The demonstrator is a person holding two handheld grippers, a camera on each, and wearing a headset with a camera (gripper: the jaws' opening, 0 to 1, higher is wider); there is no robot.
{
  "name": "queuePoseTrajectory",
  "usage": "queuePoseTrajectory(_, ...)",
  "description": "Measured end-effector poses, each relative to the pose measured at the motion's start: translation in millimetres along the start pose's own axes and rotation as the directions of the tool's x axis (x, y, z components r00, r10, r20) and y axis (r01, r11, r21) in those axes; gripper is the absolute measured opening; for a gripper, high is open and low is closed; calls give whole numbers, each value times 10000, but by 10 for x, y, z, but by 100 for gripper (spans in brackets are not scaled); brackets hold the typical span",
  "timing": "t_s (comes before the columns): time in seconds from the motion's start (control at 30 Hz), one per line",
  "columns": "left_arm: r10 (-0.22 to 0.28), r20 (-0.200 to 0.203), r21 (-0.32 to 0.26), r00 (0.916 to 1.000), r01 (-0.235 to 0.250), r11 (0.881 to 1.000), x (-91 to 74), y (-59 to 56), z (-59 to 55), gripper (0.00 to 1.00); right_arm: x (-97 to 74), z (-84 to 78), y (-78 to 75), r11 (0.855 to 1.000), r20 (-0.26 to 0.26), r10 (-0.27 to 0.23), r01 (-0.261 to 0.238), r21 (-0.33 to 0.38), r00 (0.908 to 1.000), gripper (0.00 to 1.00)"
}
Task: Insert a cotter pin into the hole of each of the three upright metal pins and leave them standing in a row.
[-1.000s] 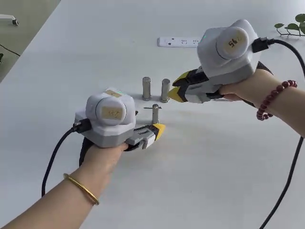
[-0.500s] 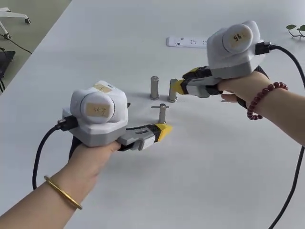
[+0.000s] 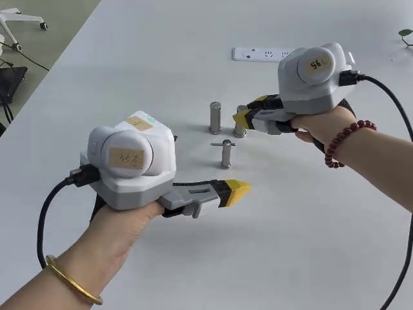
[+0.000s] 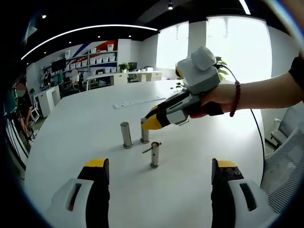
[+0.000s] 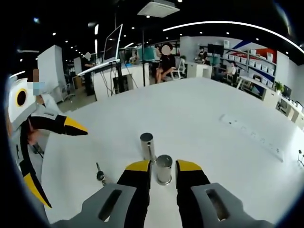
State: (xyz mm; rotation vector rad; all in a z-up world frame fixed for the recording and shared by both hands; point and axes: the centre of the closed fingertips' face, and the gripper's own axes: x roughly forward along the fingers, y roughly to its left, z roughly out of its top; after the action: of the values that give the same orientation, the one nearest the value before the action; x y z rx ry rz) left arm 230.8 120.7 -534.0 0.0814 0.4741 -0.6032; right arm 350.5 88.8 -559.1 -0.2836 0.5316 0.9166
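The right gripper (image 5: 164,164) is the one at work. Its jaws stand on either side of the back-right pin (image 5: 164,173), drawn in close, with a thin sliver of table (image 3: 303,213) showing on each side, so they look not yet pinched onto it. That pin stands upright with its long axis straight up from the table, and the jaws come at it level, across that axis, just below its top. The back-left pin (image 5: 147,145) stands just beside it and a little beyond the jaw tips, also upright and with nothing through it. The front pin (image 3: 226,155) stands near these two on the person's side and already carries a cotter pin (image 3: 221,143) crosswise near its top. The left gripper (image 4: 160,163) is empty, with its jaws wide apart. It points toward the three pins from well back, with the front pin the closest to it. The right hand is plainly the nearer for the back-right pin. A steady hold there would probably be what the next cotter pin calls for.
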Motion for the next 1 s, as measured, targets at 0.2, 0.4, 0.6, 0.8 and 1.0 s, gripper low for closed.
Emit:
queuePoseTrajectory(0.2,-136,126,-57,9998,136,9999,-64,-50,21,95,68,-42,-32,10000,-13,4,-3,95,10000,12)
queuePoseTrajectory(0.4,-106,301,300,9995,97,9995,-114,-67,67,99,70,-22,-52,9996,124,-44,41,278,9999,9)
queuePoseTrajectory(0.6,-174,197,284,9997,169,9995,-128,-78,16,99,54,-10,-17,9996,206,47,-53,275,9998,9)
queuePoseTrajectory(0.8,-157,229,195,9996,152,9997,-140,-66,-1,99,47,0,-9,9981,373,181,-203,583,9991,8)
queuePoseTrajectory(1.0,14,177,129,9998,-16,9999,-138,-22,-10,98,9,-4,33,9990,301,122,-135,426,9995,8)
